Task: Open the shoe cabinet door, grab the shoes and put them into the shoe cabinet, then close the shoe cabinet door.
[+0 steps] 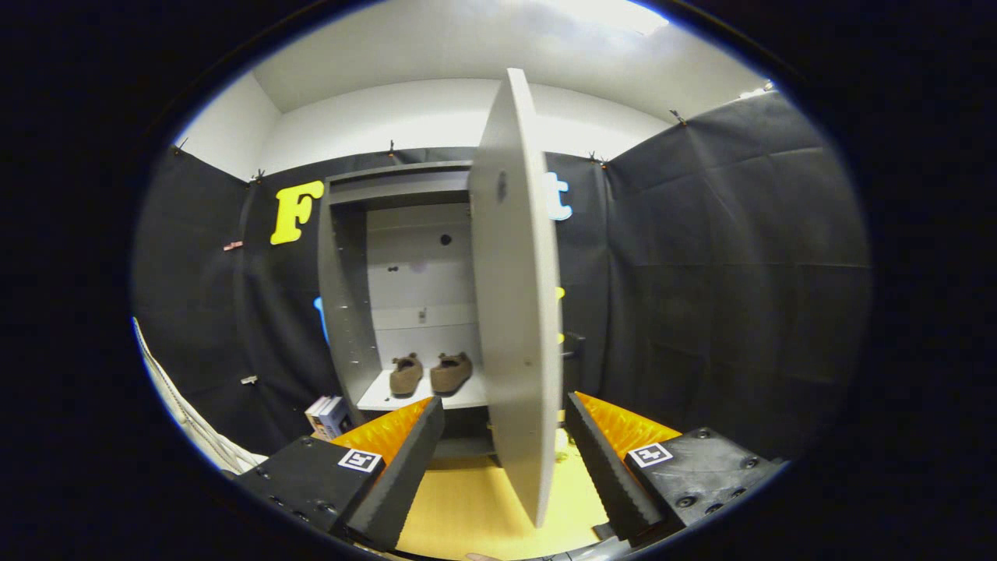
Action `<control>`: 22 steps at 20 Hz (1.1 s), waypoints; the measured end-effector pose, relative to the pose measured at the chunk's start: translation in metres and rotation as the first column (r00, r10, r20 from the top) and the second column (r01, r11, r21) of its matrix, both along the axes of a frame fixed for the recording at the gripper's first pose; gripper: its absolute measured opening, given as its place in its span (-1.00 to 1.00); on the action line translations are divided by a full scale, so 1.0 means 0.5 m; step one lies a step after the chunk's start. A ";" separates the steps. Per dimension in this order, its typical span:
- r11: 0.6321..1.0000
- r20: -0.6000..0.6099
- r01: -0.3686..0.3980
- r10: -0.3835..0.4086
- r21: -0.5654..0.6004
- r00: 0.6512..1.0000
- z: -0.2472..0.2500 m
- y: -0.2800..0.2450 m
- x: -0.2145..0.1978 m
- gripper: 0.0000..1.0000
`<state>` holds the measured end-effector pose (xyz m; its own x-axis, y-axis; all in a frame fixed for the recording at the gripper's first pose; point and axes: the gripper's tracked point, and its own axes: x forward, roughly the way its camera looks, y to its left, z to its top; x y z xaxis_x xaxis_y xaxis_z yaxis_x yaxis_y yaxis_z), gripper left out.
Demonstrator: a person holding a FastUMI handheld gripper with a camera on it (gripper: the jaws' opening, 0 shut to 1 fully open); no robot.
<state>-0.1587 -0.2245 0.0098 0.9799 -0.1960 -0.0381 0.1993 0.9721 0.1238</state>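
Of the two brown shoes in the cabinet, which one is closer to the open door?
The right shoe: it sits on the shelf beside the door, while the left shoe lies farther from it. The open gripper straddles the door's edge.

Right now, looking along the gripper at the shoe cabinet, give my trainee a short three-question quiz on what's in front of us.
1. True or false: the brown shoes are sitting on a shelf inside the cabinet.
2. The cabinet door is: A) fully shut, B) swung open with its edge between the fingers of the hand-held gripper, C) taken off.
3. Fill in: both fingers stand apart from the door, so the hand-held gripper is ____.

Key: 1 true; 2 B; 3 open.
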 end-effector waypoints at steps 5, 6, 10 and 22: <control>0.998 -0.025 0.042 -0.041 0.045 0.999 -0.025 -0.140 0.002 0.97; 0.998 -0.024 0.038 -0.037 0.055 0.999 -0.027 -0.163 0.011 0.97; 0.999 -0.025 0.009 -0.007 0.048 1.000 -0.046 -0.211 0.069 0.97; 0.993 -0.098 -0.086 0.093 0.077 0.991 -0.108 -0.299 0.271 0.96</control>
<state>-0.0232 -0.3738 -0.0440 0.9837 -0.1011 -0.1487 0.1272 0.9758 0.1780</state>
